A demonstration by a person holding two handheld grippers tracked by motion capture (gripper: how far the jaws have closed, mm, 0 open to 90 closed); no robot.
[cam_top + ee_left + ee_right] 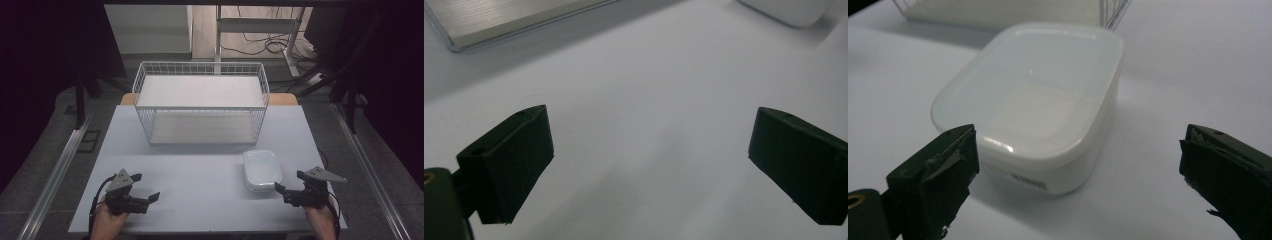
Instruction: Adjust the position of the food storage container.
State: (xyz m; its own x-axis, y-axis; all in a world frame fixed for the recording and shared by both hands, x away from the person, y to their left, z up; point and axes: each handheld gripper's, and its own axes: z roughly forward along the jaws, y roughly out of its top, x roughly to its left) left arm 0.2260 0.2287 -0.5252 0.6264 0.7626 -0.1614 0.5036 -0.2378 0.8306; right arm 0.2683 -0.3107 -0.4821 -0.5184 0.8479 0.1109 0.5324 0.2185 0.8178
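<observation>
white lidded container (pixel 262 170) is seen resting on the pale surface (pixel 200 170), toward the right front, just in front of the right end of the wire basket (pixel 200 102).

starting at the left, the left hand (pixel 107 222) is seen entering from the bottom edge, with the left hand-held gripper (pixel 148 188) carried low over the surface and pointed to the right. its jaws are held wide apart, and nothing is caught between them; in the left gripper view (pixel 649 160) bare surface is seen between the two black pads, with a corner of the container (pixel 791 10) far off at the top right and the basket's pale floor panel (pixel 509 17) at the top left.

in the middle, toward the back of the surface, the white wire basket is found standing upright, with a pale panel laid across its top and another at its bottom.

to the right, the container is seen closed by its lid, with a small dark label (pixel 1028 181) on its near wall, too blurred to be read. the right hand-held gripper (pixel 290 181) is held just beside the container's right front corner, apparently not touching it, though contact cannot be ruled out from above. its jaws are spread apart as well; in the right gripper view (pixel 1078 175) the container (pixel 1038 100) is seen ahead of the two pads, nearer the left one, and is not clamped.
</observation>
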